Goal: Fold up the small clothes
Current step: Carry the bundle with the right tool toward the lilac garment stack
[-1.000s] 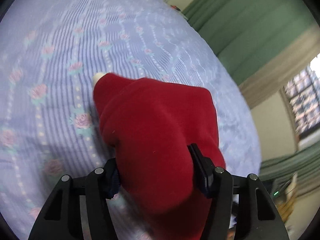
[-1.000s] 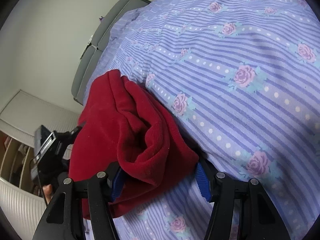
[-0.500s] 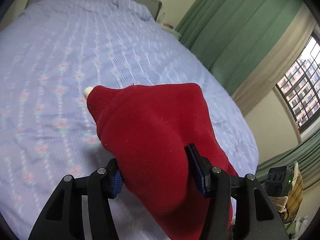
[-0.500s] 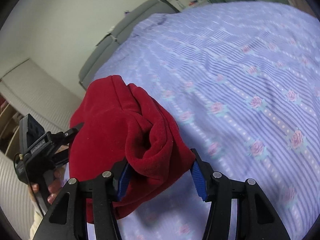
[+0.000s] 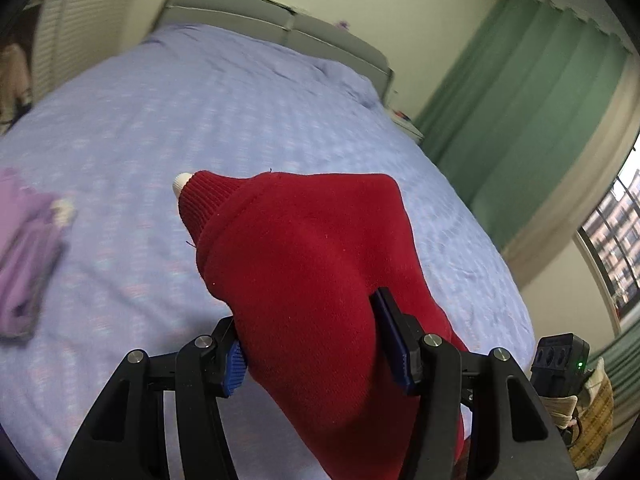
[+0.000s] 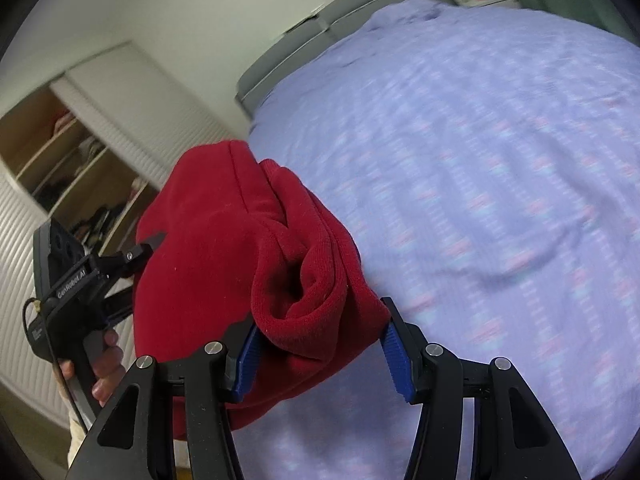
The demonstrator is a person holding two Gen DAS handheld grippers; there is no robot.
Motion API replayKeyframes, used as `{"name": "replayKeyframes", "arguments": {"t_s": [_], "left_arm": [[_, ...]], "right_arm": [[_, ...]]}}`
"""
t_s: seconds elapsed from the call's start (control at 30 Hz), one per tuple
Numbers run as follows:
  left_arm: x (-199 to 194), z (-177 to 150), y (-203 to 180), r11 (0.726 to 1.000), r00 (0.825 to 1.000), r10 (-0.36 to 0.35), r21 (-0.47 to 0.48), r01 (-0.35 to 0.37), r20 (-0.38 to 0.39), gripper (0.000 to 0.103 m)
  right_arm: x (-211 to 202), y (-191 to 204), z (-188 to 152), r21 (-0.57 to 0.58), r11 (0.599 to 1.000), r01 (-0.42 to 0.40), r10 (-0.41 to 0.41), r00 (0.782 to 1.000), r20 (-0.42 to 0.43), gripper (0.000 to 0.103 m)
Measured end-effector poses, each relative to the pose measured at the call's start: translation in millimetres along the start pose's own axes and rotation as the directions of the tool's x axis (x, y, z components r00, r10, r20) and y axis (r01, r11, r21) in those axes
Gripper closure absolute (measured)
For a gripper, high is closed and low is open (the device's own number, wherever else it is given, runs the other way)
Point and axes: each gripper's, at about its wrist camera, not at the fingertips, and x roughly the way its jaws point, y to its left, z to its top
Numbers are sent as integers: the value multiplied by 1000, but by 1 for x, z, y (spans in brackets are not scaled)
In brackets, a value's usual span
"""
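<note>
Red fleece garment [image 5: 312,264], thick and soft with a ribbed cuff, is bunched up between both of my tools and held above the lilac floral bedsheet [image 5: 168,120]. On my left wrist view, my left gripper [image 5: 318,344] has its blue-padded fingers [image 5: 236,360] pressed into either side of the fabric, jaws moderately apart and clamped on the bundle. The ribbed cuff [image 5: 200,196] points away from me, with a small white tip [image 5: 181,181] poking out at its end. Off to the left on the sheet lies a pale purple folded cloth [image 5: 28,256], blurred, well apart from the red piece.

On my right wrist view, my right gripper [image 6: 318,354] also grips the red fleece garment [image 6: 248,264]: the blue pads [image 6: 394,356] squeeze a rolled fold of it, with the hem curling into a hollow just above the jaws. The rest of the fabric hangs to the left and below. Beside it I see the other handheld unit [image 6: 66,292], black, with a bare hand [image 6: 106,364] wrapped round its grip and one finger tip touching the red cloth.

Beyond the bed stand a grey padded headboard [image 5: 280,24], green pleated curtains [image 5: 532,92], a window [image 5: 612,248] at the far right, and an open wooden wardrobe with shelves [image 6: 72,160].
</note>
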Motion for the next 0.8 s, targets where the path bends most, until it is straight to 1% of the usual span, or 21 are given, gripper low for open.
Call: {"name": "replayKeyframes", "arguments": {"t_s": [0.13,0.23,0.33,0.4,0.53,0.6,0.7,0.8], "left_arm": [[-44,-8,57,998,998,51,-45,-49,40,47],[-78,-5,101,994,994,90,-66,-86,60,47],[-102,14,138,989,987,140,-52,-137,72,47],[-118,34,164,984,981,175,-23,-174,79,47],[-131,78,206,974,971,223,15,-225,82,47],[-133,100,228,972,969,234,21,-236,77,47],[-132,120,250,972,971,228,41,-231,72,47],[-124,138,277,974,974,218,44,-221,62,47]], "right_arm": [[28,50,-26,-38,999,-30,28,998,-59,49],[50,91,-45,-63,996,-61,55,994,-92,49],[78,141,-62,-91,991,-101,90,988,-123,49],[98,174,-70,-92,988,-126,113,985,-132,49],[138,228,-77,-71,985,-154,144,980,-136,49],[156,255,-76,-56,986,-160,152,980,-128,49],[179,289,-78,-42,989,-145,140,985,-99,49],[200,310,-80,-33,993,-114,111,990,-82,49]]}}
